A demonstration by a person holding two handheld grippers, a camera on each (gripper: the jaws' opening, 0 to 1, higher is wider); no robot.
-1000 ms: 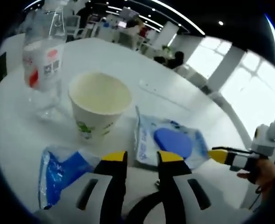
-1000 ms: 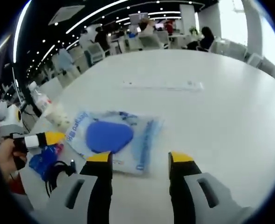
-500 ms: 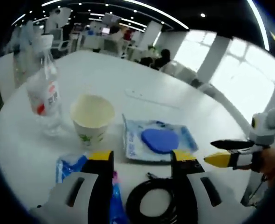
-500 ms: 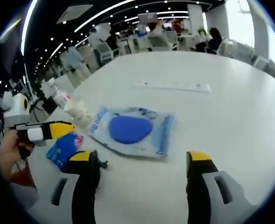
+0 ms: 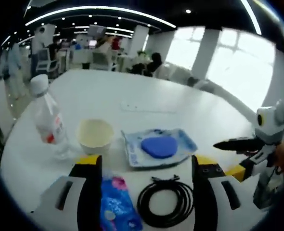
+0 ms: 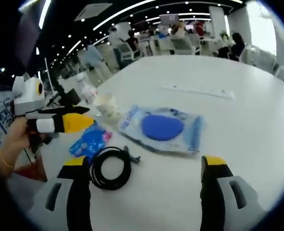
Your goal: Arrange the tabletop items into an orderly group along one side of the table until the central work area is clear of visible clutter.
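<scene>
Jaws of both grippers gape wide, empty; black cable coil (image 5: pixel 164 207) lies between the left gripper's (image 5: pixel 145 164).

Take the paper cup (image 5: pixel 96 136) as landmark: clear bottle (image 5: pixel 48 120) upright left of it, blue-disc packet (image 5: pixel 158 147) flat to its right, blue sachet (image 5: pixel 115 207) and coiled black cable (image 5: pixel 165 207) nearer you.

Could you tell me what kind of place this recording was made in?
Most likely a large open-plan office or shared workspace. The round white table stands in a wide hall with rows of ceiling lights, tall windows, and people seated at desks in the background.
</scene>
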